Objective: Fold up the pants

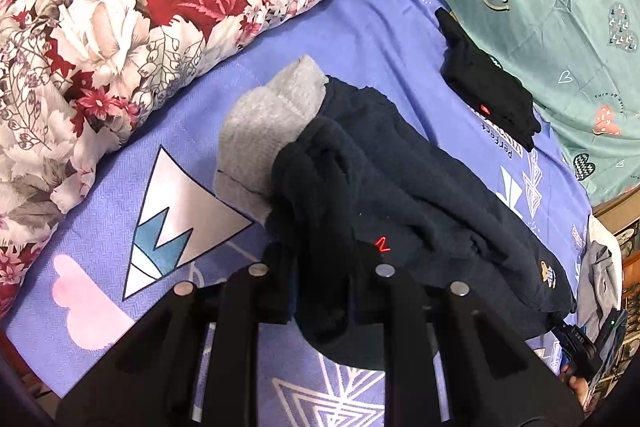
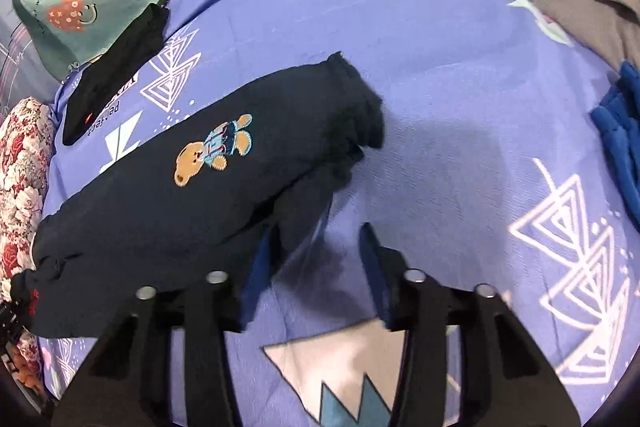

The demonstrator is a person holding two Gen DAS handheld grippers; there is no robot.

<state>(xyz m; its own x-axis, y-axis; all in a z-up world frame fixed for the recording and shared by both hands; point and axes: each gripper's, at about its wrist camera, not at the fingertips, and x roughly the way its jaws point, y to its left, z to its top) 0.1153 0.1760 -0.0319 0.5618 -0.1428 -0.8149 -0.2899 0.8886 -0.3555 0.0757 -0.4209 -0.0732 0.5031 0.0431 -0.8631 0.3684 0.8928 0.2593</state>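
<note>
Already we have the navy pants [image 2: 192, 187] doubled into a long narrow bundle on the blue bedsheet [image 2: 440, 67], so one more fold across the length seems left. Our left gripper [image 1: 324, 291] is clamped on the bunched end nearest it, dark fabric rising between its fingers. Our right gripper [image 2: 316, 267] stands apart, nothing pressed between its pads; the other end of the bundle lies just ahead and to its left. The cloth looks soft, thick and fleecy, with a stitched bear patch [image 2: 214, 151] and grey cuffs [image 1: 272, 123]. Beyond our left gripper sits a plump flowered quilt [image 1: 140, 7].
</note>
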